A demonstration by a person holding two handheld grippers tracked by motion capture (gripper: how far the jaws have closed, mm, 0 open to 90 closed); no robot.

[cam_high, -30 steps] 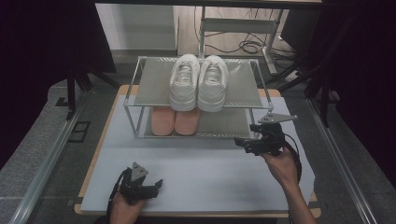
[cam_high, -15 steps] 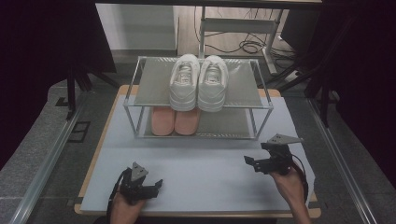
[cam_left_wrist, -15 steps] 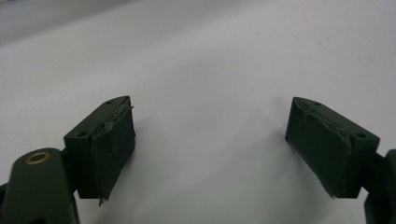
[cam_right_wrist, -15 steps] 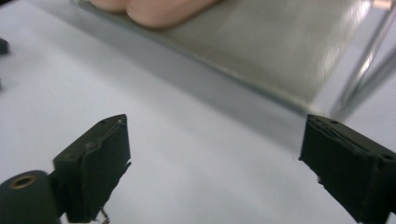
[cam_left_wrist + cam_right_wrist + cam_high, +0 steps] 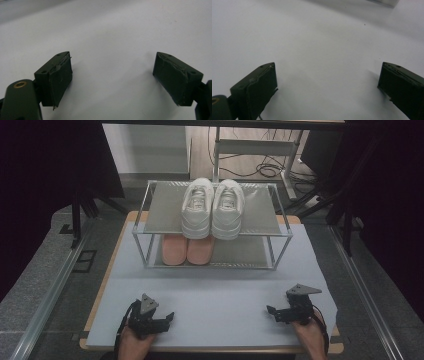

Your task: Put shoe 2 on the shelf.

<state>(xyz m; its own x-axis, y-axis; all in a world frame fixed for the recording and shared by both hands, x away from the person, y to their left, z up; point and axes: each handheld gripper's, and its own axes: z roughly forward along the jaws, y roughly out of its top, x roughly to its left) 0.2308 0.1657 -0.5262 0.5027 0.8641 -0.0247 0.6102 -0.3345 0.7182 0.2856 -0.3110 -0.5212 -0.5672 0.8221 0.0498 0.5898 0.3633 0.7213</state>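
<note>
White sneakers (image 5: pixel 213 207) paired atop rack (image 5: pixel 159 233), pink pair (image 5: pixel 187 249) beneath

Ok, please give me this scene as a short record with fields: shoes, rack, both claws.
white shoes: pair, side by side on top shelf
pink shoes: pair, on lower shelf, under the white ones
rack: metal, two shelves, far half of table
left claw: open, nothing between jaws, near table edge
right claw: open, nothing between jaws, near table edge

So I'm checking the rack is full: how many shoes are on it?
4: two white sneakers side by side on the top shelf, two pink shoes on the lower shelf, partly hidden beneath them.
</note>
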